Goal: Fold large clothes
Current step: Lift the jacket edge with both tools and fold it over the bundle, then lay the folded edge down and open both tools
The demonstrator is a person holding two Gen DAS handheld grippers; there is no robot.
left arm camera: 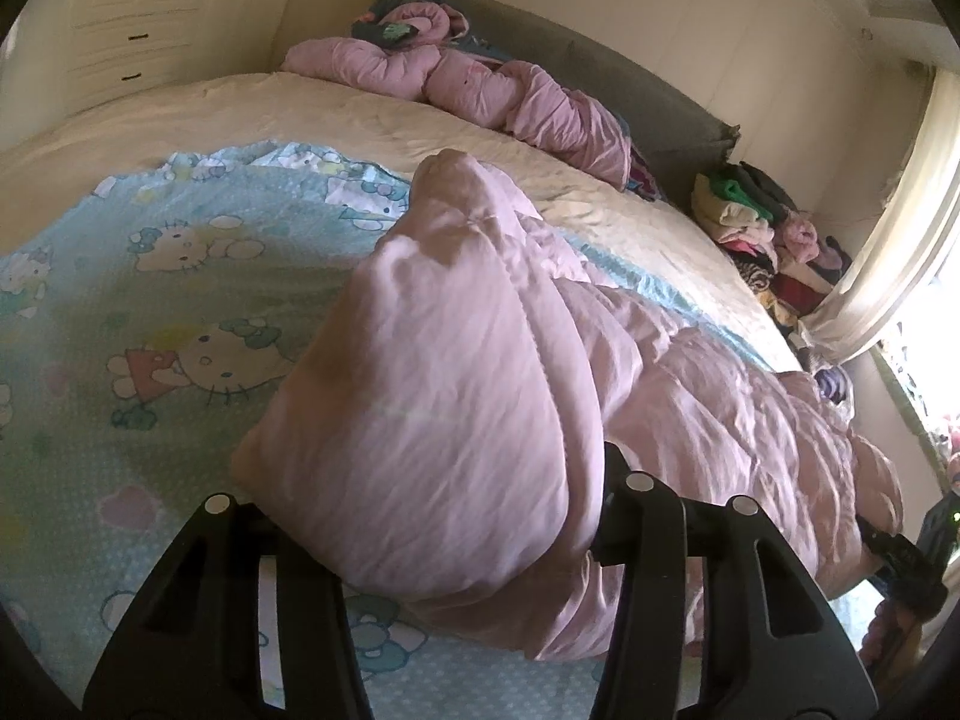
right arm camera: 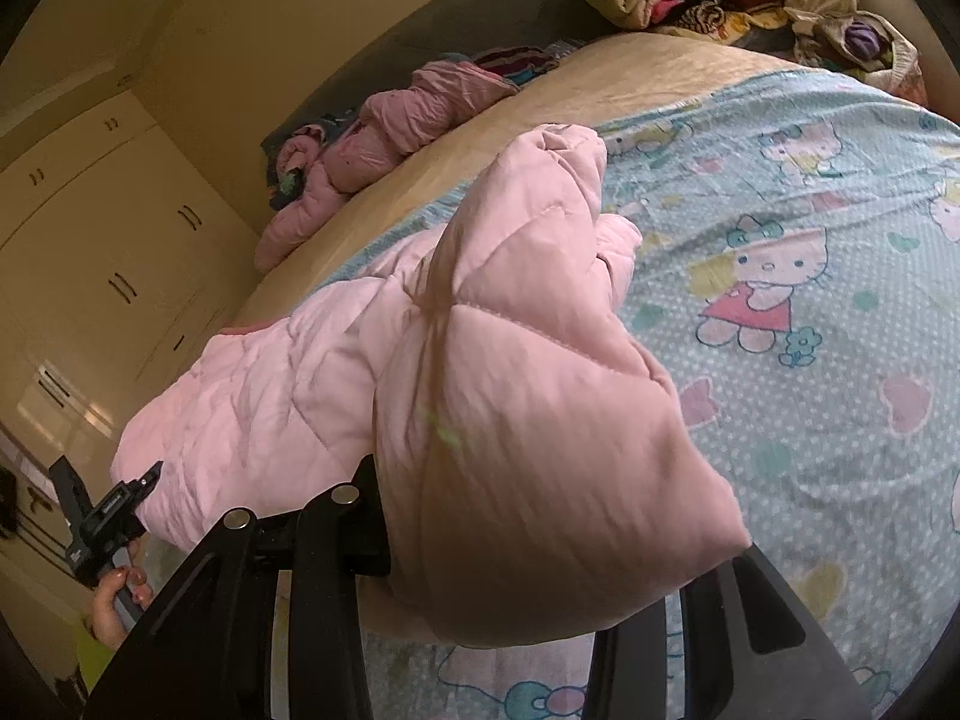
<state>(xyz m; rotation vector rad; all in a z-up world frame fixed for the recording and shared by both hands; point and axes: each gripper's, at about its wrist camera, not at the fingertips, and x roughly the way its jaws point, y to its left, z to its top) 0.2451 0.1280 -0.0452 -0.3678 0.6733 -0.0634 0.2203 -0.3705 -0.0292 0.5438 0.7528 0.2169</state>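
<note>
A large pink quilted jacket [left arm camera: 690, 396] lies across a light-blue cartoon-cat sheet [left arm camera: 150, 312] on the bed. In the left wrist view my left gripper [left arm camera: 426, 480] is shut on a thick bulging fold of the jacket, and the padding swells out between its black fingers [left arm camera: 636, 516]. Seen from the right wrist, the right gripper [right arm camera: 552, 510] is likewise shut on a puffy end of the same jacket [right arm camera: 270, 384]. Each view shows the other gripper at the jacket's far end: the right one [left arm camera: 900, 552] and the left one [right arm camera: 102, 516], held by a hand [right arm camera: 120, 594].
A second crumpled pink garment [left arm camera: 480, 84] lies along the grey headboard [left arm camera: 660, 114]. A pile of mixed clothes [left arm camera: 768, 228] sits beside the bed near a cream curtain [left arm camera: 900, 240]. White wardrobes [right arm camera: 120, 252] stand on the other side. A cream bedspread [left arm camera: 300, 114] covers the far half.
</note>
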